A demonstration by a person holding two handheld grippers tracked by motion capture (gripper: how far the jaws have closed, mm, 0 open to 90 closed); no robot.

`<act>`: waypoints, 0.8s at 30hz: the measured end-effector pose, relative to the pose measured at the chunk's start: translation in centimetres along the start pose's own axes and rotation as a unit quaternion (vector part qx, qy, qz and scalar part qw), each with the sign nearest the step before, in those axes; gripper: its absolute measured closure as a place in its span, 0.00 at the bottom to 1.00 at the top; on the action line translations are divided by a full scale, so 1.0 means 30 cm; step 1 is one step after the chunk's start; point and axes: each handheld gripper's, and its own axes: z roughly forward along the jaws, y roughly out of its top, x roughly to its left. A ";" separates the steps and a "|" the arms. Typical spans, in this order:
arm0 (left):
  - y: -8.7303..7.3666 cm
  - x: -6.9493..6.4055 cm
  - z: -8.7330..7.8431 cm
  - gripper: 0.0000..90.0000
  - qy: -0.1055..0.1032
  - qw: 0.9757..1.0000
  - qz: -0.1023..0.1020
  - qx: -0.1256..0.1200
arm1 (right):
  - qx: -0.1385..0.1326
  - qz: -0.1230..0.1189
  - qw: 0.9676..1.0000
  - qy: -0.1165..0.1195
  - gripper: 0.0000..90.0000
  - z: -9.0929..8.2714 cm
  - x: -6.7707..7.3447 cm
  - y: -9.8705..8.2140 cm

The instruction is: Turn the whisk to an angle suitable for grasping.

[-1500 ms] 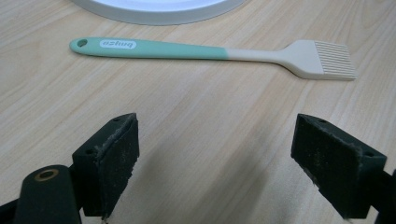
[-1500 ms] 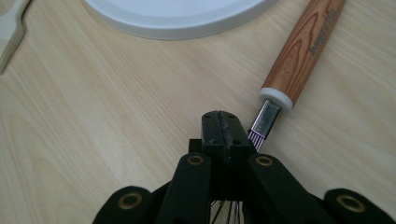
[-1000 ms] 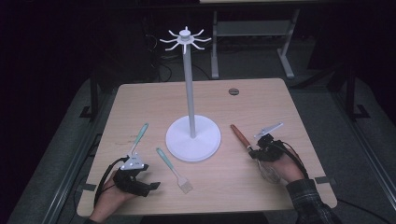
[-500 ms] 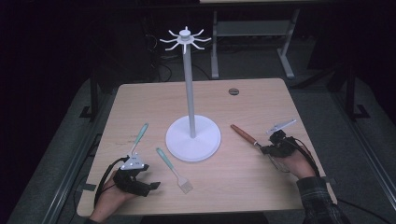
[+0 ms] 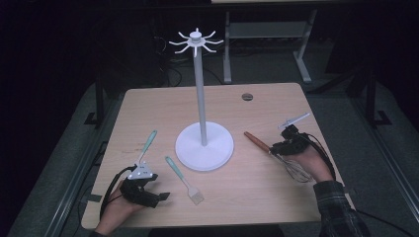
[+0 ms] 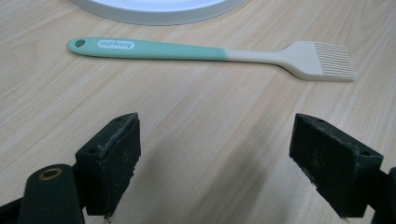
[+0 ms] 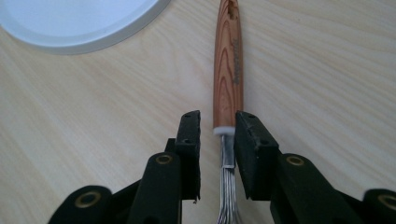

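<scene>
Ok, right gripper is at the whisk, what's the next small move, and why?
Probably close the right gripper on the whisk. Its jaws have just been opening and straddle the neck where wires meet wooden handle, with a gap each side; the whisk lies flat on the table.

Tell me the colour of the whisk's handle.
The whisk's handle is reddish-brown wood with visible grain, clearest in the right gripper view.

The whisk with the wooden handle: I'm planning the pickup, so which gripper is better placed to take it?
Right. The right gripper already straddles the whisk where handle meets wires. The left gripper faces the teal brush instead.
</scene>
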 end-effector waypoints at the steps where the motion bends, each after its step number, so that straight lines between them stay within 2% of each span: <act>1: 0.000 0.000 0.000 0.18 0.000 1.000 0.000 0.000 | 0.005 0.002 1.000 0.003 0.78 0.006 -0.006 0.011; 6: -0.001 0.002 -0.002 0.18 -0.001 1.000 0.002 0.002 | 0.020 0.013 1.000 0.013 0.74 0.034 -0.034 0.045; 7: -0.002 0.002 0.001 0.18 -0.003 1.000 0.001 0.003 | 0.030 0.016 0.999 0.017 0.73 0.050 -0.049 0.060; 9: -0.002 0.002 0.001 0.18 -0.004 1.000 0.001 0.004 | 0.033 0.025 0.999 0.027 0.73 0.067 -0.063 0.071; 12: -0.002 0.002 0.000 0.18 -0.004 1.000 0.002 0.004 | 0.048 0.021 0.998 0.032 0.72 0.088 -0.072 0.080; 13: -0.002 0.002 0.000 0.18 -0.003 1.000 0.002 0.004 | 0.055 0.021 0.997 0.040 0.72 0.104 -0.075 0.087; 16: -0.002 0.003 0.000 0.18 -0.003 1.000 0.002 0.003 | 0.070 0.017 0.997 0.035 0.71 0.123 -0.074 0.091; 24: -0.002 0.002 0.001 0.18 -0.005 1.000 0.003 0.005 | 0.090 0.006 0.996 0.029 0.71 0.152 -0.066 0.092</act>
